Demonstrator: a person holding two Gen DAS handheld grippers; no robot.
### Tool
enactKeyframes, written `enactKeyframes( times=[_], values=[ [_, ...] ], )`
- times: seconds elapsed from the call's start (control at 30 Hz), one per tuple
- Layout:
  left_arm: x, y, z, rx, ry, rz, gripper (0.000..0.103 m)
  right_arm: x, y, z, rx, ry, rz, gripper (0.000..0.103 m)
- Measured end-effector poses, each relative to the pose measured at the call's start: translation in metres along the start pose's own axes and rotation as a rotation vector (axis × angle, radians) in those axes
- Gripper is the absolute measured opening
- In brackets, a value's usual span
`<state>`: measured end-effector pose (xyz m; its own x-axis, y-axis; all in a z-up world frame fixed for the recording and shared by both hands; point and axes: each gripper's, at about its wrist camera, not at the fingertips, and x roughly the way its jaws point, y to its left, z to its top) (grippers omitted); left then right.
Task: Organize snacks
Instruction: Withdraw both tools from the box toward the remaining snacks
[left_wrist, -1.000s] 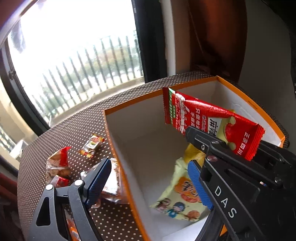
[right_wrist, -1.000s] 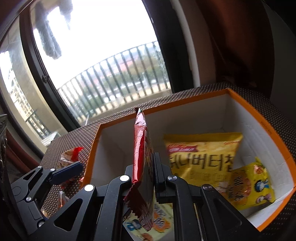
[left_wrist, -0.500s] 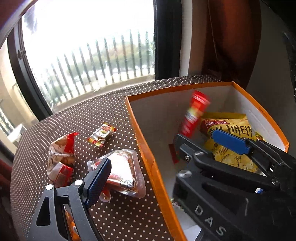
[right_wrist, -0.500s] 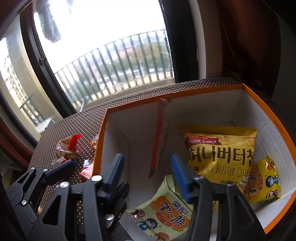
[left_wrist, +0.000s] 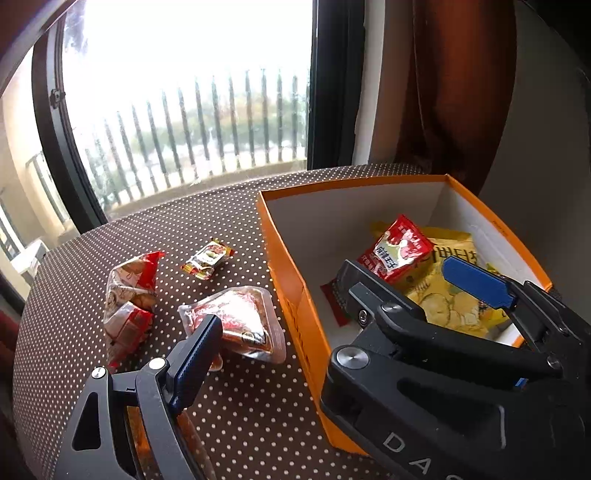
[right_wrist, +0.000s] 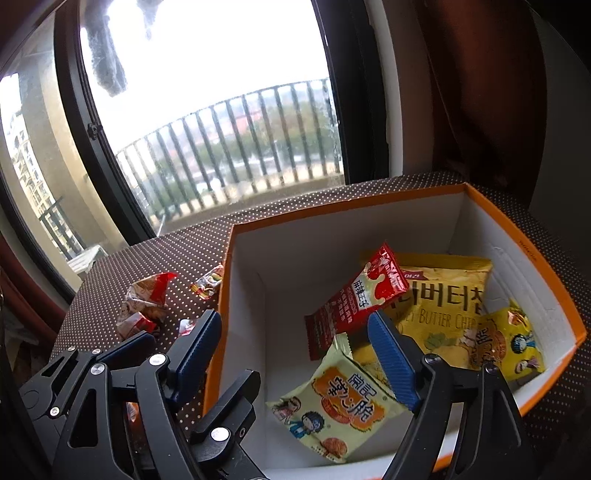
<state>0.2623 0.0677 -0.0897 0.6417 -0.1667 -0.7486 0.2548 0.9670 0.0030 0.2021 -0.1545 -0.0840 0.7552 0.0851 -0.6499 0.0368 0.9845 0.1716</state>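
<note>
My right tongs (right_wrist: 295, 354) have just been opening, empty; red snack packet (right_wrist: 354, 299) lies in the orange box (right_wrist: 532, 251); left tongs (left_wrist: 351, 321) gape.

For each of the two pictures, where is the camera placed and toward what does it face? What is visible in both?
Left wrist: sits on the left gripper, facing down at the dotted table with loose snacks beside the orange box; its own open fingers show, and the right gripper crosses over the box.
Right wrist: sits on the right gripper, facing down into the orange box; its jaws have just been opening, with the red packet released inside; the left gripper shows lower left.
Shared: box, red packet, yellow chips bag, window.
</note>
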Motion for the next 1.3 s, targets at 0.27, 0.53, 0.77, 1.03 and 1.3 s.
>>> enactKeyframes(
  times=[0.27,0.53,0.77,1.03,1.3],
  values=[
    [-0.027,-0.003,-0.01,-0.019,-0.047,-0.005,0.086,-0.028,0.009,-0.004,-0.017,-0.053,-0.008,0.086],
    [-0.056,-0.003,-0.022,-0.036,-0.099,-0.001,0.087,-0.053,0.023,-0.012,-0.041,-0.108,-0.01,0.088],
    [-0.084,-0.005,-0.034,-0.051,-0.174,0.014,0.092,-0.08,0.034,-0.02,-0.054,-0.198,-0.028,0.095],
    [-0.107,0.001,-0.052,-0.083,-0.255,0.045,0.101,-0.104,0.048,-0.033,-0.078,-0.31,-0.054,0.103],
    [-0.119,0.015,-0.073,-0.116,-0.285,0.064,0.102,-0.108,0.062,-0.049,-0.094,-0.337,-0.029,0.103]
  ],
)
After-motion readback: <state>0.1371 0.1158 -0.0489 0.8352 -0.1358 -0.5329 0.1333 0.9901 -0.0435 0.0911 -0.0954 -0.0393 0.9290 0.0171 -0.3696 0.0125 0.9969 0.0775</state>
